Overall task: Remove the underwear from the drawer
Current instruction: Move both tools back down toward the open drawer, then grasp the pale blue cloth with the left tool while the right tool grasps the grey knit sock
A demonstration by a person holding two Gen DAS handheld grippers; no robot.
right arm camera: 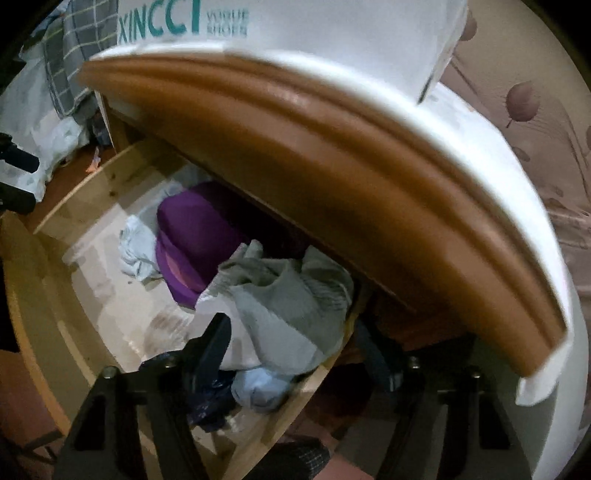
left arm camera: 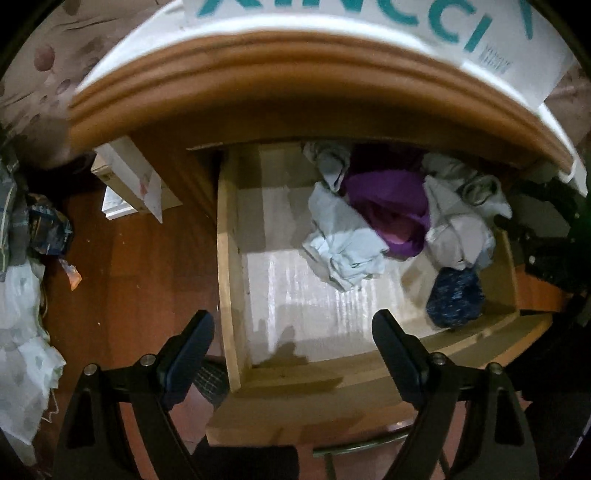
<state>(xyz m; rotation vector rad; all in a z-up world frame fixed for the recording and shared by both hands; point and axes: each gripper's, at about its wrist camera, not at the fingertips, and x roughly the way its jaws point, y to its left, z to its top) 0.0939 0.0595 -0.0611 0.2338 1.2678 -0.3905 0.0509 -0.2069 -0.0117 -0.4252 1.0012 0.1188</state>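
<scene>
- Looking down my left gripper (left arm camera: pixel 293 334) into the pulled-out wooden drawer (left arm camera: pixel 228 280). Jaws spread wide, nothing between them, nothing touched. One finger hangs over the red-brown floor (left arm camera: pixel 140 258) outside the drawer's side wall, the other over the pale drawer bottom.
- The underwear sits bunched up toward the back and one side of the drawer: a pale blue crumpled piece (left arm camera: pixel 343 243), a purple piece (left arm camera: pixel 388 206) right behind it and touching it, a whitish-grey bundle (left arm camera: pixel 458 218) next to the purple, and a dark blue speckled piece (left arm camera: pixel 456 297) in the front corner by the drawer's wall.
- The rest of the drawer bottom is bare, a shiny white liner.
- My right gripper (right arm camera: pixel 295 339) is down at the drawer's other side. Its jaws are partly open and straddle the whitish-grey bundle (right arm camera: pixel 284 306); one finger (right arm camera: pixel 214 343) is right up against the cloth, the other is in shadow by the drawer's wall. Can't honestly tell whether the pads are pressing on it.
- From that side the purple piece (right arm camera: pixel 192 236) lies just past the grey bundle, half under the cabinet's brown moulded top edge (right arm camera: pixel 332 166).
- A white shoe box (right arm camera: pixel 295 29) with teal lettering sits on top of the cabinet.
- On the floor beside the cabinet: a small white carton (left arm camera: pixel 129 177) and some bagged fabric (left arm camera: pixel 22 332).
</scene>
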